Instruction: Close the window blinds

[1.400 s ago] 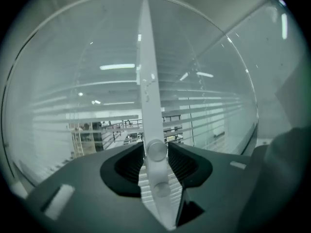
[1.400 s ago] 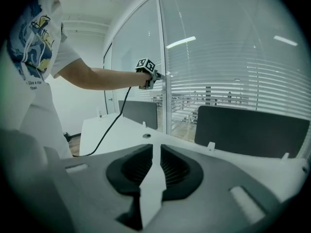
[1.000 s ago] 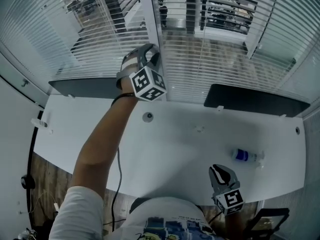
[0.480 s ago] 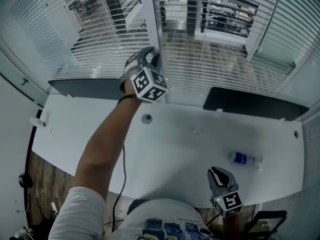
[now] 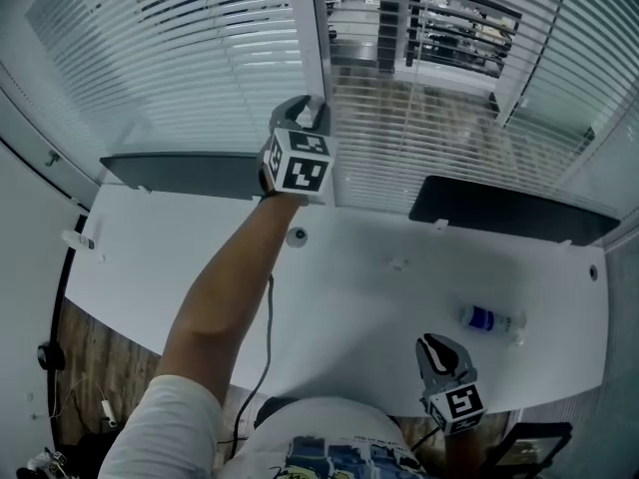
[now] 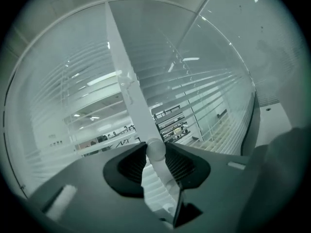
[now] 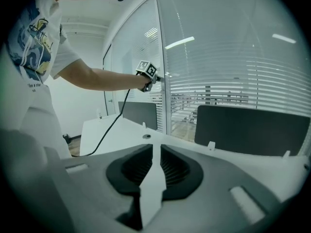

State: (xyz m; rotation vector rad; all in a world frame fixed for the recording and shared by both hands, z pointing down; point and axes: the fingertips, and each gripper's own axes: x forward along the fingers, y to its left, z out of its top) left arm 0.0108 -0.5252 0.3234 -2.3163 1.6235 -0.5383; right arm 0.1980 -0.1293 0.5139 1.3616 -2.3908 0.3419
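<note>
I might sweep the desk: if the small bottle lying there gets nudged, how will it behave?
The bottle lies on its side on the desk, so it would probably roll rather than slide. It looks small and clear, likely plastic and light; how full it is cannot be told.

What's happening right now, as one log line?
left gripper: jaws just closed on blind wand | right gripper: open, empty, near desk | left blind: slats mostly shut
</note>
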